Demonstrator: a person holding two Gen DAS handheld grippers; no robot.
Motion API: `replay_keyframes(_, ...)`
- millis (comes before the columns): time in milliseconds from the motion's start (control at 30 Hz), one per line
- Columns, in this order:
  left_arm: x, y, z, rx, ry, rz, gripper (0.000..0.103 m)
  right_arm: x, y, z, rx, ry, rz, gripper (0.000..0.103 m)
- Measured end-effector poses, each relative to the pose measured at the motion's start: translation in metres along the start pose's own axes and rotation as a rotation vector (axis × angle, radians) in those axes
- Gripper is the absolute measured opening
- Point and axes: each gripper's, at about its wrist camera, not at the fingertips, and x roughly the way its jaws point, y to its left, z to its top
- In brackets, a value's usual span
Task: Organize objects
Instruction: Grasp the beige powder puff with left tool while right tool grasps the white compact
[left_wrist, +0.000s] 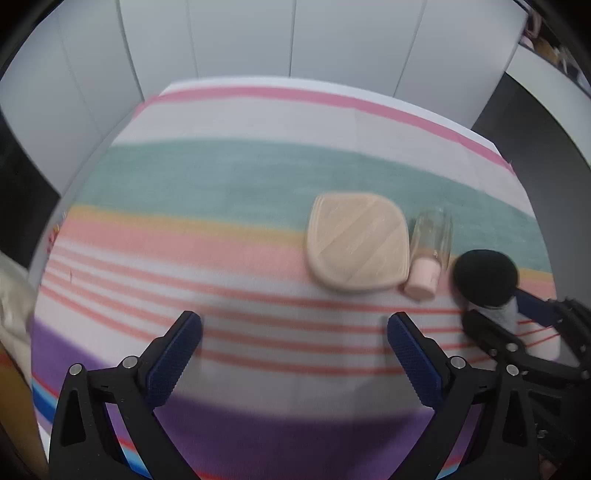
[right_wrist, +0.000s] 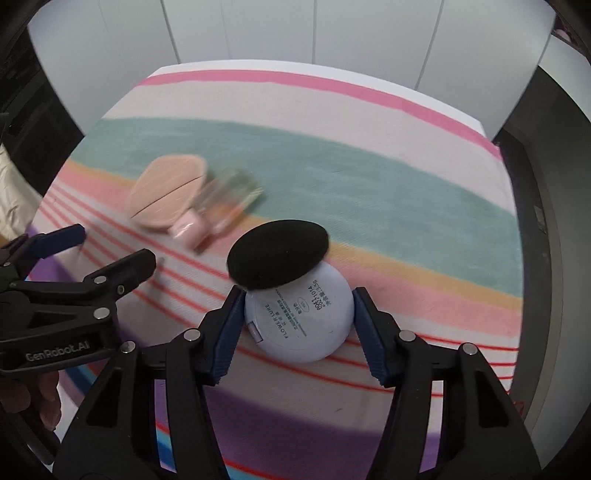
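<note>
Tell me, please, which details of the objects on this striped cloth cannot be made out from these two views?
- Clear bottle: motion blur in the right wrist view hides its contents.
- Round white case: the black puff covers its far edge; the small print is unreadable.
- Same case, left wrist view: hidden behind the puff and the right tool.

Even, soft indoor light is filling both fisheye views, edges are bending and darkening, and motion blur is smearing the glass bottle (right_wrist: 229, 201) and striped cloth (right_wrist: 369, 177).
</note>
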Motion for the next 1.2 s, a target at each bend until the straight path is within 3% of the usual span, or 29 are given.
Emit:
replay_keyframes(167, 0.01, -0.021, 0.011, 0.065, -0.026, 0.016, 0.102, 0.002, -0.013, 0.008, 0.026, -0.011, -0.01, 0.06)
replay_keyframes(367, 0.021, -0.034, 0.031, 0.057, -0.036, 0.022, 0.102, 0.003, -0.021, 0.011, 0.041, -0.014, -0.011, 0.06)
replay_keyframes(467, 0.018, -0.035, 0.036, 0.039, -0.049, 0.031, 0.084, 0.001, -0.025, 0.011, 0.062, -0.006, 0.004, 0.06)
replay_keyframes(533, 0.013, -0.036, 0.038, 0.041, -0.049, 0.028, 0.06, 0.006, -0.036, 0.012, 0.073, -0.001, 0.015, 0.06)
replay_keyframes(700, 0.005, -0.033, 0.032, 0.022, -0.006, 0.026, 0.056, -0.006, -0.04, 0.009, 0.1, 0.001, 0.018, 0.06)
replay_keyframes(900, -0.022, -0.031, 0.02, 0.003, -0.013, 0.019, 0.056, -0.03, -0.039, 0.008, 0.118, -0.015, 0.025, 0.06)
replay_keyframes(1033, -0.055, -0.028, 0.015, -0.01, -0.034, 0.015, 0.057, -0.052, -0.033, 0.015, 0.107, -0.032, 0.032, 0.06)
replay_keyframes(1200, -0.109, -0.022, 0.014, -0.035, -0.088, 0.007, 0.057, -0.109, -0.017, 0.028, 0.066, -0.103, 0.033, 0.06)
